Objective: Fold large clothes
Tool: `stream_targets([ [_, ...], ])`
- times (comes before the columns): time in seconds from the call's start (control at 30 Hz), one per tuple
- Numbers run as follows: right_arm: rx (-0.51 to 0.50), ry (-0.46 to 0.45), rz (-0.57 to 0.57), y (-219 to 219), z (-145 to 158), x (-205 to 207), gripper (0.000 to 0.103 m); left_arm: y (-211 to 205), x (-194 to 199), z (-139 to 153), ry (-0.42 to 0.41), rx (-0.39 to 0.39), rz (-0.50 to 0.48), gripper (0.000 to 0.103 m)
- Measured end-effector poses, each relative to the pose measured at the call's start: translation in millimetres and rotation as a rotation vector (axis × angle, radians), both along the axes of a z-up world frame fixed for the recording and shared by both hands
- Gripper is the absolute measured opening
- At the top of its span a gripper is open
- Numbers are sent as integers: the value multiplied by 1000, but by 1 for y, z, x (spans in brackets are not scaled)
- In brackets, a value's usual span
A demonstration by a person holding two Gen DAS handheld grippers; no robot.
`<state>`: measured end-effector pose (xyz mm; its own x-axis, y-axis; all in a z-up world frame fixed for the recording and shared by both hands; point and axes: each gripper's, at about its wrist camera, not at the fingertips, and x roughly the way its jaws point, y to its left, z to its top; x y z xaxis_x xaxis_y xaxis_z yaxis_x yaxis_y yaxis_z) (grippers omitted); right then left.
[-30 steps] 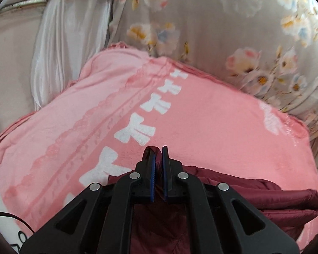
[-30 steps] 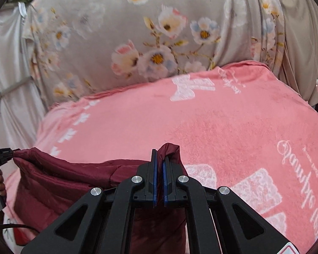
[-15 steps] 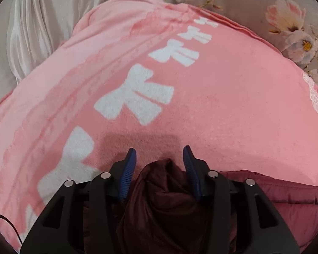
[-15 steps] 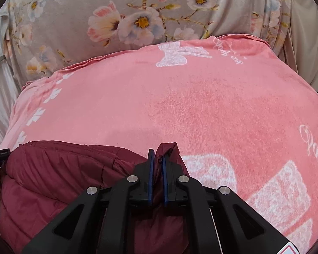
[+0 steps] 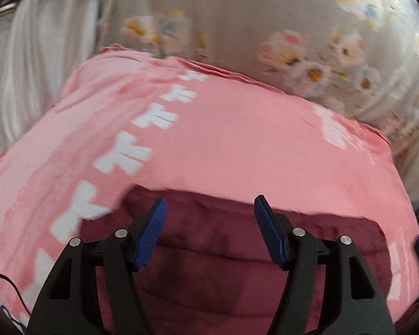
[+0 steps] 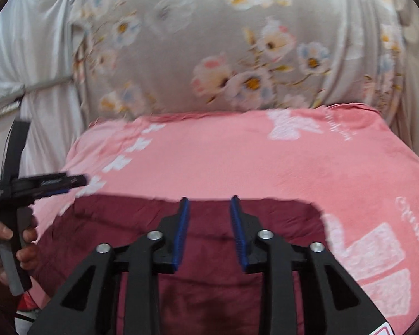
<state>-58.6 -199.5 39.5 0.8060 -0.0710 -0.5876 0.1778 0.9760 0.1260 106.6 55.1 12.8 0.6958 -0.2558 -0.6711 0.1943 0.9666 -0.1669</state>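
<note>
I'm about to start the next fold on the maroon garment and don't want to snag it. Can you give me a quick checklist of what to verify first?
1. Left claw free of cloth: ok, jaws opening, nothing pinched.
2. Right claw free of cloth: ok, jaws opening, pads clear.
3. Maroon garment resting on the pink blanket: ok.
4. Far folded edge straight: ok, roughly even.
5. Near edges aligned: cannot tell, hidden under the claws.
6. Sharp view: not ok, both pictures motion-blurred.
</note>
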Motion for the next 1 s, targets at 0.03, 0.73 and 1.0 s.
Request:
stream_targets([
  [0.03, 1, 20, 18, 7, -7, 4, 18, -11, -2, -6, 11, 3, -21, 63],
  [0.73, -69, 218, 38, 50, -85, 25, 10, -50, -3, -100, 81, 111, 43, 65],
  [1.0, -82, 129, 170, 105, -74, -1, 10, 27, -15, -62, 78, 0, 118, 67],
])
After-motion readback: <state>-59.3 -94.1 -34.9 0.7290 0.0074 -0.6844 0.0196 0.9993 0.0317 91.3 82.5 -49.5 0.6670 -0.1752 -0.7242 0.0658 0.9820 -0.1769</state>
